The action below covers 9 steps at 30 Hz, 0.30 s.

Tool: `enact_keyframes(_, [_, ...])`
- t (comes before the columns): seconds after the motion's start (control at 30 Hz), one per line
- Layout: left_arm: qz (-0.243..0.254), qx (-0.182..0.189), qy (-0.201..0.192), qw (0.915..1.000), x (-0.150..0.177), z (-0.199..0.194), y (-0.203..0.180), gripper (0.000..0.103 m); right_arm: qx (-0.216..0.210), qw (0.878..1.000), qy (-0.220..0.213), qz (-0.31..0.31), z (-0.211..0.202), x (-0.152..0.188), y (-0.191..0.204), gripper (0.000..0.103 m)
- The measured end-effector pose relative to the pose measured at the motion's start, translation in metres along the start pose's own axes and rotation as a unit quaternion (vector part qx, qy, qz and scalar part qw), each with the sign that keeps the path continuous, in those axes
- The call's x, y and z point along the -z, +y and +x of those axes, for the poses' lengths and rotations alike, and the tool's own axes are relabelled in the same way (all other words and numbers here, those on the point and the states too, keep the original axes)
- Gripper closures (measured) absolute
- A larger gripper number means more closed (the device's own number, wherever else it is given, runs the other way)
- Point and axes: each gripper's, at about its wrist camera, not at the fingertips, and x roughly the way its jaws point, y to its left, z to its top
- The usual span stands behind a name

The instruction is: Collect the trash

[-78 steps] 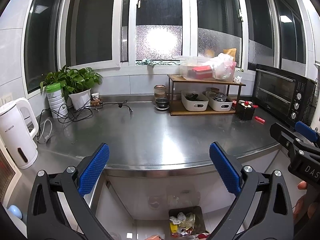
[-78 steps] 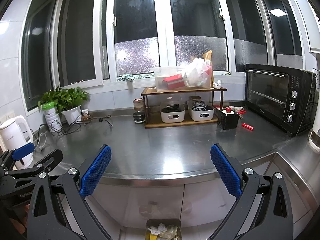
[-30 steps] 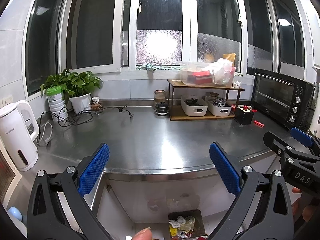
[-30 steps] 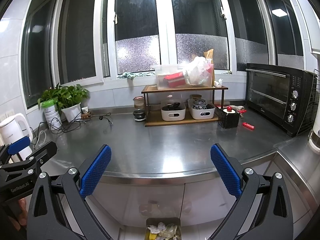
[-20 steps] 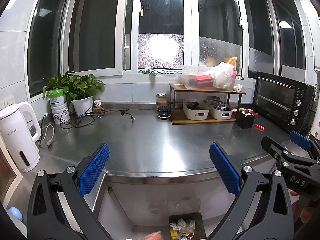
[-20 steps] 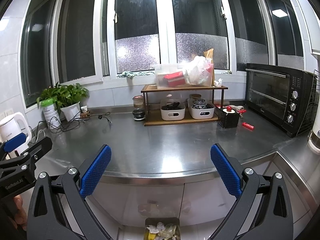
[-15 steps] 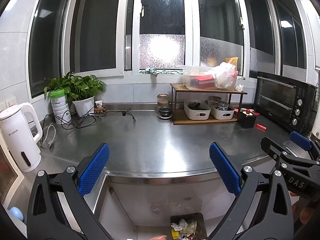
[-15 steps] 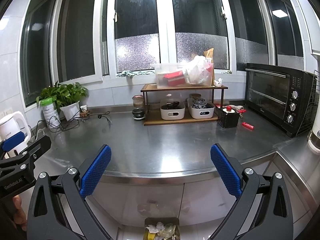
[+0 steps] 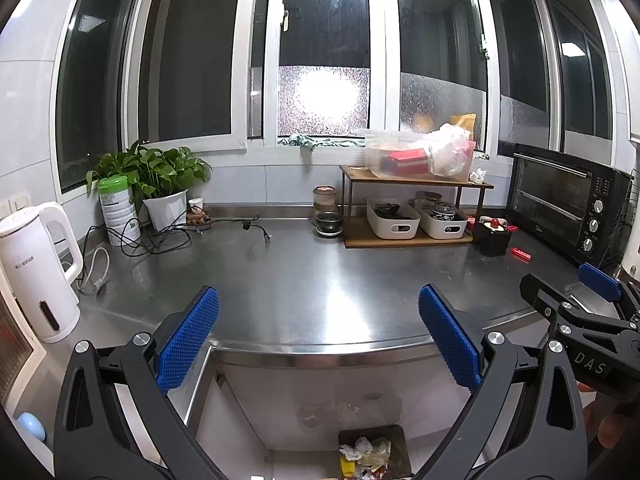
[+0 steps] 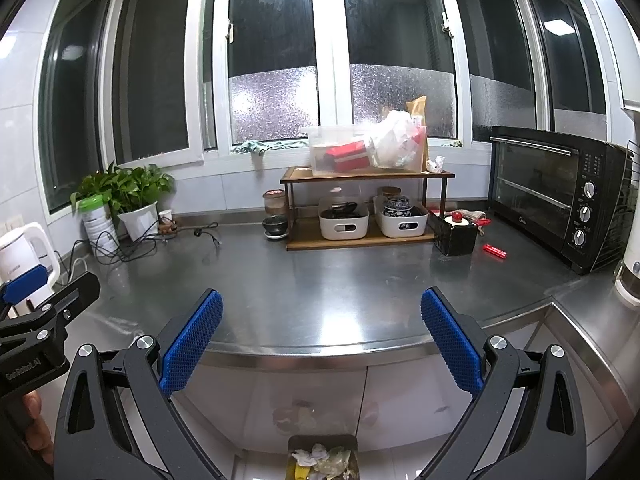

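Observation:
A dark trash bin (image 9: 374,454) holding crumpled paper and wrappers stands on the floor below the steel counter's front edge; it also shows in the right wrist view (image 10: 324,458). My left gripper (image 9: 318,340) is open and empty, held in front of the counter edge above the bin. My right gripper (image 10: 320,340) is open and empty at about the same height, to the right of the left one. A small crumpled white paper (image 10: 436,165) lies on the wooden shelf's top, and a red wrapper-like item (image 10: 495,251) lies on the counter near the oven.
The steel counter (image 9: 312,280) carries a white kettle (image 9: 34,268), a potted plant (image 9: 160,184) with loose cables, a wooden shelf (image 10: 360,208) with white bins and a clear box, a black box (image 10: 456,234) and a black toaster oven (image 10: 556,196). White cabinet fronts stand below.
Both grippers have drifted slightly back and up from the counter, staying open and empty. The view has shifted a little; nothing on the counter moved.

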Motion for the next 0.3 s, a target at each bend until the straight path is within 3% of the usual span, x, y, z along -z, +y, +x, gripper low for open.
enact_keyframes(0.3, [0.007, -0.005, -0.004, 1.0000, -0.0009, -0.0006, -0.0012, 0.008, -0.001, 1.000, -0.001, -0.004, -0.0024, -0.0014, 0.0030, 0.003])
